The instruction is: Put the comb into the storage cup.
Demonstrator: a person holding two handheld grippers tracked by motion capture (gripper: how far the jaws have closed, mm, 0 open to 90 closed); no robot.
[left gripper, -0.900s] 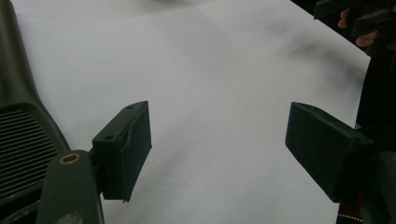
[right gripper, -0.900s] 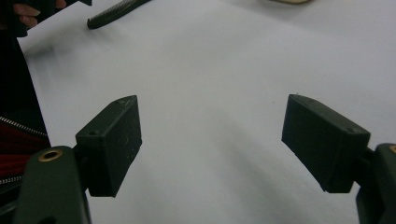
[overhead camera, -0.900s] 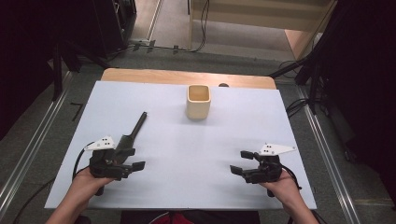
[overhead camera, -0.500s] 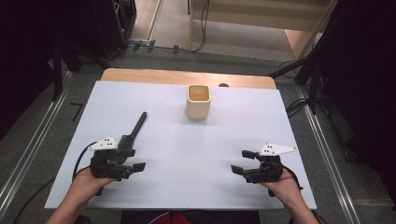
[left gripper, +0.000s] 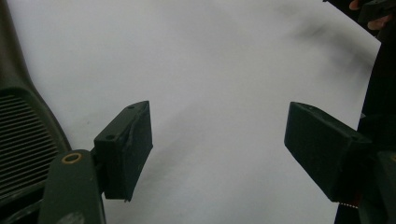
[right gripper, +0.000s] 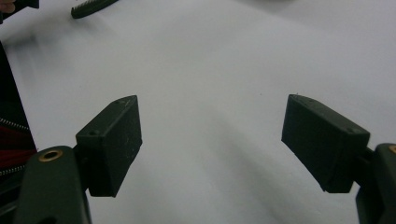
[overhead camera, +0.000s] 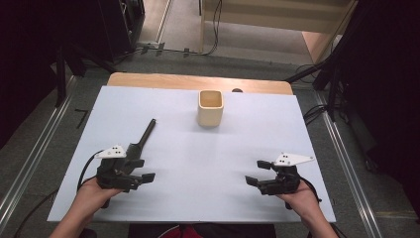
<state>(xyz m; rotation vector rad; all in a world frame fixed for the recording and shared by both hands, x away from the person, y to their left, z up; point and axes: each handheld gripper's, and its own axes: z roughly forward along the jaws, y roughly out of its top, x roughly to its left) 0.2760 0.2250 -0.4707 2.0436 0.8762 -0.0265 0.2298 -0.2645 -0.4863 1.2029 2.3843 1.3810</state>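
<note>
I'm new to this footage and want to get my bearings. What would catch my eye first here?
A cream square cup stands alone, upright, toward the far middle of the white table. On the left a dark long-handled tool lies flat, just beyond the left gripper. The left gripper and the right gripper are each held in a hand near the front edge, jaws wide open and holding nothing.

White-covered worktop (overhead camera: 297, 129), wooden strip along far edge. Grey floor (overhead camera: 64, 124), metal rails (overhead camera: 29, 163) each side, cables (overhead camera: 215, 20) beyond, dark surroundings.
</note>
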